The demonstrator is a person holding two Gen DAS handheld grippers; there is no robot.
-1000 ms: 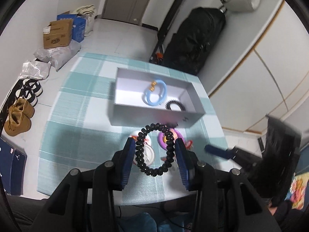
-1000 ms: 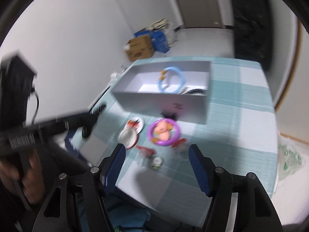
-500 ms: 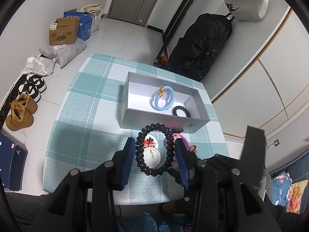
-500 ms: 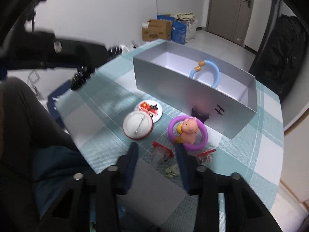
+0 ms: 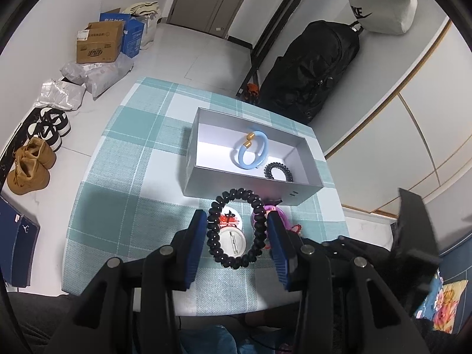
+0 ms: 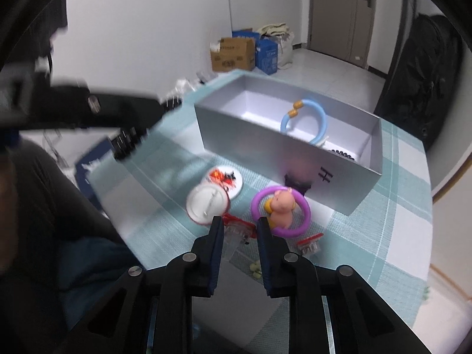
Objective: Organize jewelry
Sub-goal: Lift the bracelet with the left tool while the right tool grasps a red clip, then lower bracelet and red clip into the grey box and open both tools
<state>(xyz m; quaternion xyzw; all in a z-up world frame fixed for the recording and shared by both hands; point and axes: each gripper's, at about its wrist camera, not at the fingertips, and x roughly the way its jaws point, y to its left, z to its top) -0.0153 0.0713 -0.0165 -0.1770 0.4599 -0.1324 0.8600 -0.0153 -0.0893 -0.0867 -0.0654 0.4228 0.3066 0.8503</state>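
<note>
My left gripper [image 5: 236,221] is shut on a black bead bracelet [image 5: 234,227] and holds it above the table, in front of the grey box [image 5: 250,190]. The box holds a blue bangle [image 5: 252,153] and a black coil hair tie [image 5: 278,172]. My right gripper [image 6: 237,224] has its jaws narrowed around a clear hair clip with a red top [image 6: 237,230] that lies on the table; whether they touch it I cannot tell. The left gripper with the bracelet shows blurred at the left of the right wrist view [image 6: 126,144].
On the checked tablecloth [image 5: 118,194] in front of the box lie two round badges [image 6: 216,188], a purple ring with a pink pig [image 6: 280,208] and a second red clip [image 6: 309,243]. Shoes, bags and cartons sit on the floor to the left [image 5: 38,159].
My left gripper rose and pulled back with the bracelet. My right gripper dropped toward the table and its jaws narrowed around the clear clip.
</note>
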